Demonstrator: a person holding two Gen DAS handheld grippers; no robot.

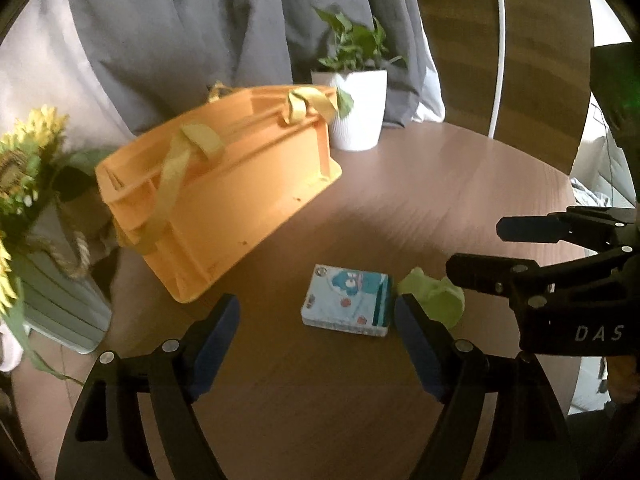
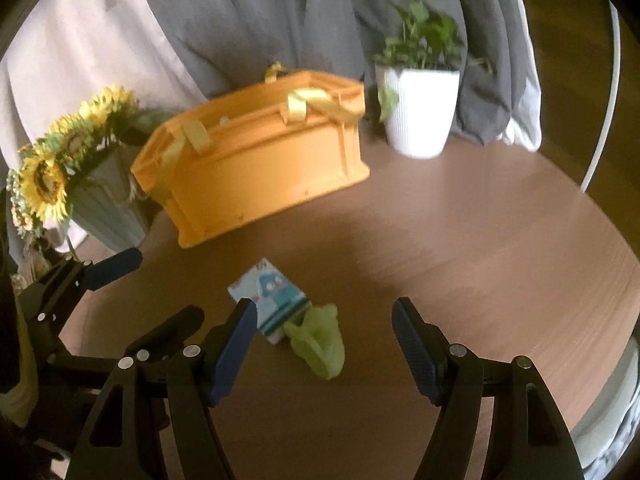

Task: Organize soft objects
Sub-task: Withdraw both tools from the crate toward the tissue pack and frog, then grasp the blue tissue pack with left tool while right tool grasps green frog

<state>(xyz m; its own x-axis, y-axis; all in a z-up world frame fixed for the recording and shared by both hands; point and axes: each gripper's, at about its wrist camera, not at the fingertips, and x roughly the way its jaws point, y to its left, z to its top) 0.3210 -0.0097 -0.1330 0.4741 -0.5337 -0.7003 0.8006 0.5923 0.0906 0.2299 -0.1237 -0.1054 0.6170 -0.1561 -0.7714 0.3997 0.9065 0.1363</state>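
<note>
Both claws hang over the bench (image 2: pixel 460 240), nothing gripped. The tissue pack (image 1: pixel 346 300) and the green soft toy (image 2: pixel 318 342) lie touching, near the orange basket (image 2: pixel 256 160). The left claw (image 1: pixel 316 336) gapes wide, the right claw (image 2: pixel 324 340) half open, straddling the toy. Best to lower squarely and pinch each item mid-body.

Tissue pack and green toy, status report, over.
Left claw open, empty, over tissue pack. Right claw open, empty, over green soft toy. Both lie side by side on table, outside orange bin. Nothing in the way.
</note>
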